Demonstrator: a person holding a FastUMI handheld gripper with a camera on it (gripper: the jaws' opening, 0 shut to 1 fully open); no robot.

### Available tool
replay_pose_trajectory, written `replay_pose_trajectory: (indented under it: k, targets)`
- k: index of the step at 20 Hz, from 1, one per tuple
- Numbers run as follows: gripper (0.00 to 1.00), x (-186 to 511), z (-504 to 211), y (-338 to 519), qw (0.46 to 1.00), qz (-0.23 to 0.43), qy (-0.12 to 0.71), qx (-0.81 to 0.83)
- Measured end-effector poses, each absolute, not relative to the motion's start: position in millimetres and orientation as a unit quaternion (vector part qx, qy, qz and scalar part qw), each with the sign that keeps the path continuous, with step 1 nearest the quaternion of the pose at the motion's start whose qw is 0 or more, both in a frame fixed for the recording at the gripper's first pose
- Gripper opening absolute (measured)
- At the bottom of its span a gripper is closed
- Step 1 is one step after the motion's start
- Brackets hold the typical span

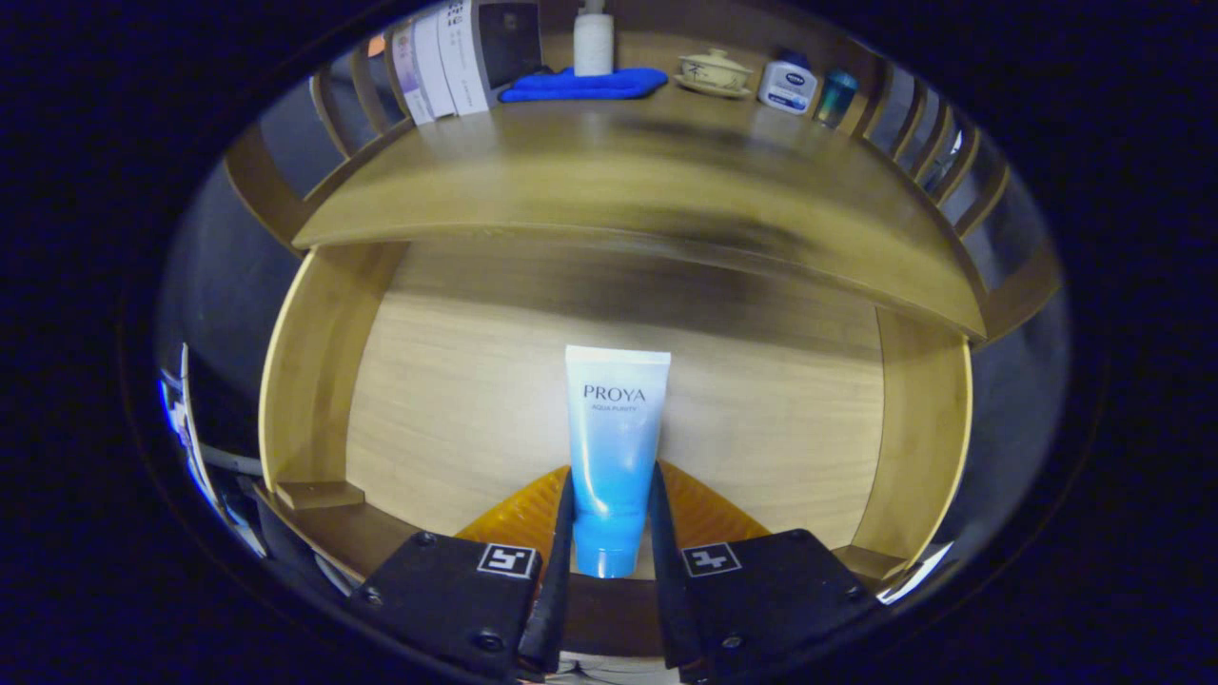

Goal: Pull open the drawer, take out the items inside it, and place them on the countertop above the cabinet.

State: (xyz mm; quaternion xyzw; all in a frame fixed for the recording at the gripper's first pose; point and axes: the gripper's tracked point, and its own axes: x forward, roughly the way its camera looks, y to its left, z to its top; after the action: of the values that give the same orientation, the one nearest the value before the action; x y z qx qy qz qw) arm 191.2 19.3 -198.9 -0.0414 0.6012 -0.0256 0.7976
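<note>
the gripper [611, 533] clamps the lower end of a blue-white tube [614, 447], both fingers pressing its sides, over the open drawer [324, 381]. on the countertop [618, 181] beyond: a blue cloth [582, 85], white bottle [593, 40], lidded bowl [714, 71], boxes [442, 62].

Glossy plastic tube [614, 447] lies in a smooth pale wooden drawer [457, 381]; matt black gripper [609, 533].

A warm wooden desk [666, 181] with a glossy top fills the room's middle. Curved slatted wooden rails [913, 114] rise at its left and right ends. Beyond the rails the surroundings are dark grey. Soft light reflects off the desk's surface, with a dark shadow smear across it.
</note>
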Motion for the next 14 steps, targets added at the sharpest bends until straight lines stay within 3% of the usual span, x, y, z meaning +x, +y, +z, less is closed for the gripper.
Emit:
replay_pose_trajectory:
  k: [14]
  targets:
    - [0.42,190,-94,8,0.857,-0.025,0.514,-0.019]
